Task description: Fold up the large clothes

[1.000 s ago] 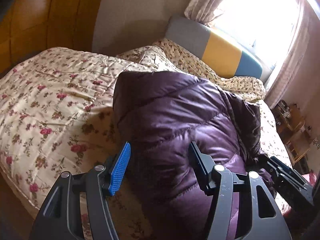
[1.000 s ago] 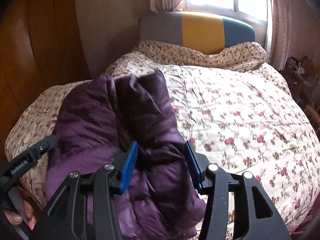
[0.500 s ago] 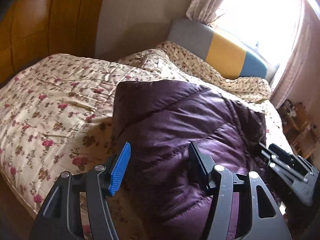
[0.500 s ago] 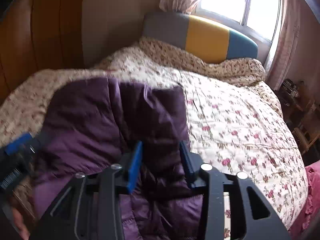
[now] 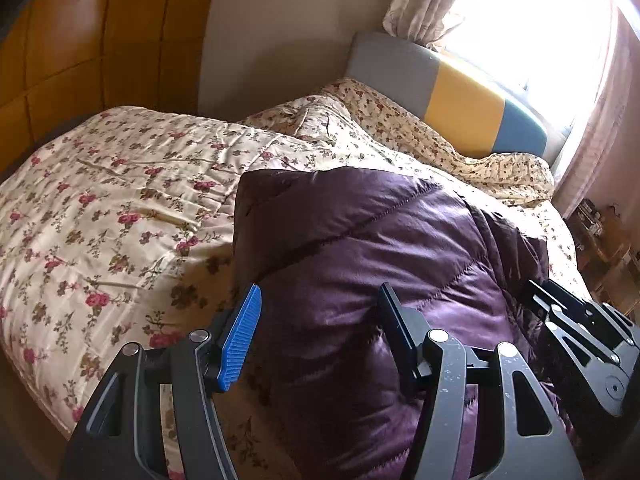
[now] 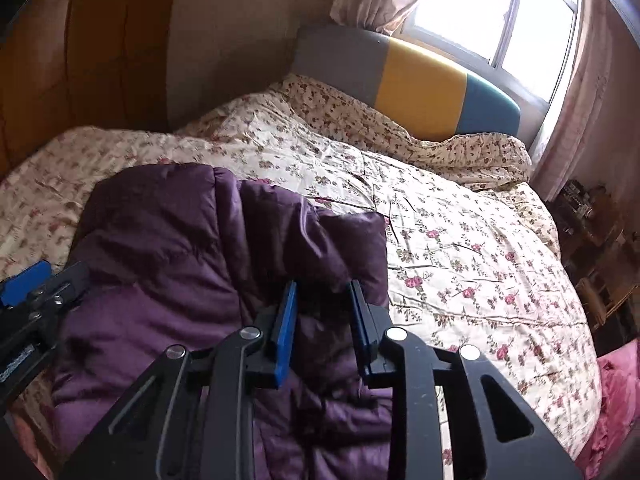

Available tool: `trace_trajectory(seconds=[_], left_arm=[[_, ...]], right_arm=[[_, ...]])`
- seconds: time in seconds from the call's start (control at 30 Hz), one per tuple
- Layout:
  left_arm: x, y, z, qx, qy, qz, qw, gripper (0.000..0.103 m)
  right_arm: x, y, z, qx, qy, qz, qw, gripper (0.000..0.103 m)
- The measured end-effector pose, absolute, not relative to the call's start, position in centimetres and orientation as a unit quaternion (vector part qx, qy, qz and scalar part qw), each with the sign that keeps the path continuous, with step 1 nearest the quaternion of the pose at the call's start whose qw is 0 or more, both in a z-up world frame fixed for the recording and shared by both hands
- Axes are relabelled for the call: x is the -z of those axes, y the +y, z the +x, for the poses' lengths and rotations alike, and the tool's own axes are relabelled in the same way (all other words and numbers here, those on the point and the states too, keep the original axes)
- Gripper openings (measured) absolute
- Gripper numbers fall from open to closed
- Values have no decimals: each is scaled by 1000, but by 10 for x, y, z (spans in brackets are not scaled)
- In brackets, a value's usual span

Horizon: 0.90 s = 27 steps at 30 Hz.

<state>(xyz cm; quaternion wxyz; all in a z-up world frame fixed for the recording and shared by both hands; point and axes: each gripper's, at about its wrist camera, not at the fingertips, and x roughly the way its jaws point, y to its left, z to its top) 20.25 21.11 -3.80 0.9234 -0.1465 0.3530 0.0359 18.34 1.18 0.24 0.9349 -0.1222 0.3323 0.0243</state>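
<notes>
Purple jacket point(image 6: 192, 264) bunched between closing right tongs point(image 6: 323, 312).

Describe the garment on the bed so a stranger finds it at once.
Find the bed with the floral quilt and striped headboard. On its near part lies a purple padded jacket: the only dark, shiny, stitched thing there.

Open floral quilt point(image 6: 460, 240) right of the purple jacket point(image 6: 192, 264), free for passage. Blocked behind by headboard point(image 6: 420, 84), left by wooden panelling point(image 5: 80, 40).
</notes>
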Motion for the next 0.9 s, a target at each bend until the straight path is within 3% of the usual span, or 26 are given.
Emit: trace_trajectory(seconds=[0.33,0.9], left_arm=[[53,201,221,-23,372,-131,919,59],[86,178,236,-33,379,-119,917,59]], right_arm=[[52,21,209,-12,386,-184,904,20],[93,-12,238,-66,402,-107,907,18]])
